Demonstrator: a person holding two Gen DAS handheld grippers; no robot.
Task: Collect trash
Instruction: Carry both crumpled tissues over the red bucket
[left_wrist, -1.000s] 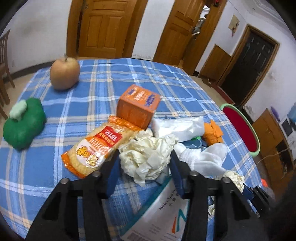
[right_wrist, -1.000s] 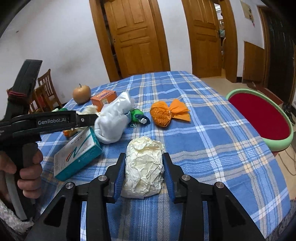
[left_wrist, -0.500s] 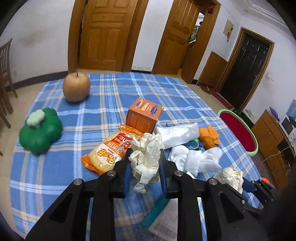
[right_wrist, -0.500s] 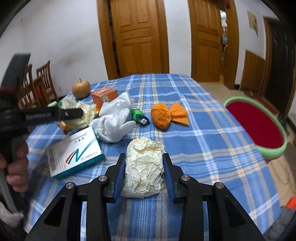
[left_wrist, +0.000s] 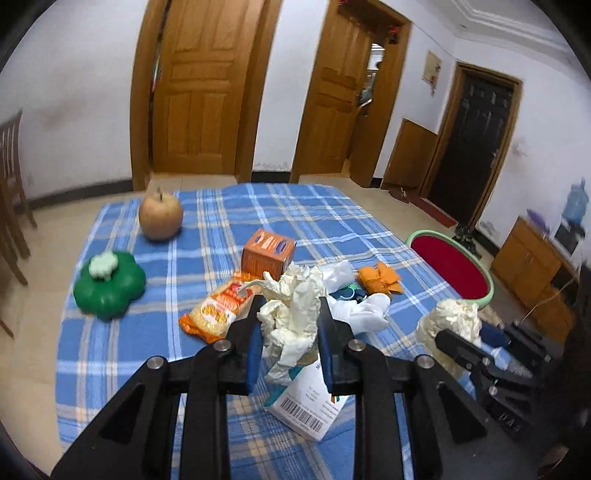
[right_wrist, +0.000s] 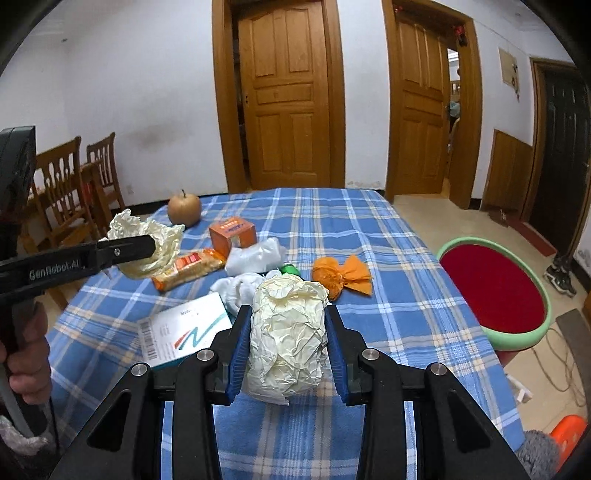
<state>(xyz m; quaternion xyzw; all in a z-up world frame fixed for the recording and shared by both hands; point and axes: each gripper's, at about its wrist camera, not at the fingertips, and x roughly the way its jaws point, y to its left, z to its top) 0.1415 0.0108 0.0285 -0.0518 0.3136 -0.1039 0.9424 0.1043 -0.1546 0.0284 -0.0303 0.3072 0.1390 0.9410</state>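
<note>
While clamped in the right gripper (right_wrist: 288, 343) fingers, paper wad (right_wrist: 286, 332), long axis pointing forward along them.

In the right wrist view the apple (right_wrist: 184, 213) sits at the tabletop's (right_wrist: 388, 314) far left corner, the small box (right_wrist: 232, 232) right of it, the snack packet (right_wrist: 189, 268) nearer, the flat carton (right_wrist: 183, 334) lower left, the bowl (right_wrist: 495, 291) off the right edge
</note>
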